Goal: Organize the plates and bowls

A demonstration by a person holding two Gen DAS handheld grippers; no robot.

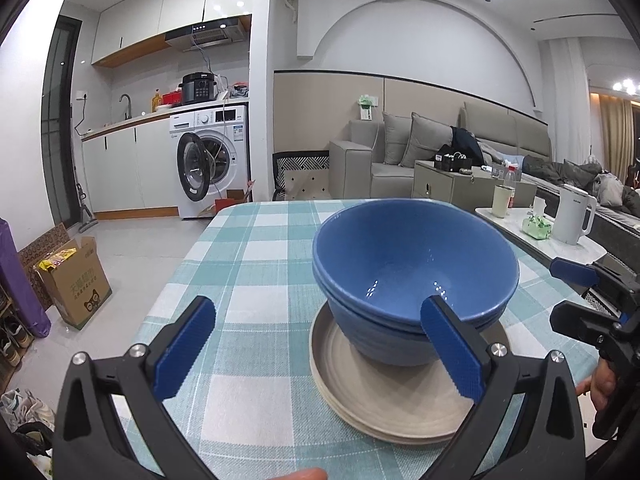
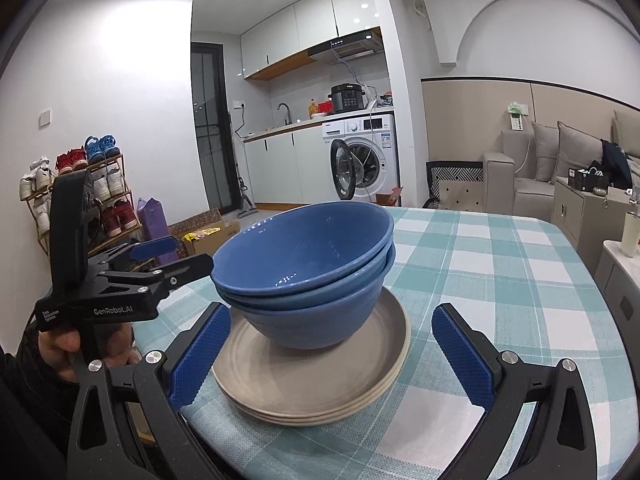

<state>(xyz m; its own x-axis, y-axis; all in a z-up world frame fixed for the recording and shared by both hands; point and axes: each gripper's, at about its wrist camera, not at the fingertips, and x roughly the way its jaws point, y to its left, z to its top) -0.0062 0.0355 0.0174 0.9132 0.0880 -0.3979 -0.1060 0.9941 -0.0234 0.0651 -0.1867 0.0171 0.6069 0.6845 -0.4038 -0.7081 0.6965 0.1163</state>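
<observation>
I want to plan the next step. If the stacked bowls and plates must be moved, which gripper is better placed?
Probably the right gripper: it is open and the plates sit centred between its fingers, bowls on top. The left gripper, also open, has them off toward one finger.

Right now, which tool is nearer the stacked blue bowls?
Left, slightly. The left tool is open, one finger overlapping the blue bowls in its view. The right tool is open too, straddling the plates below, just short of them.

Glossy blue bowls (image 2: pixel 308 268) sit on matt beige plates (image 2: pixel 320 380) over woven checked cloth (image 2: pixel 500 272).
</observation>
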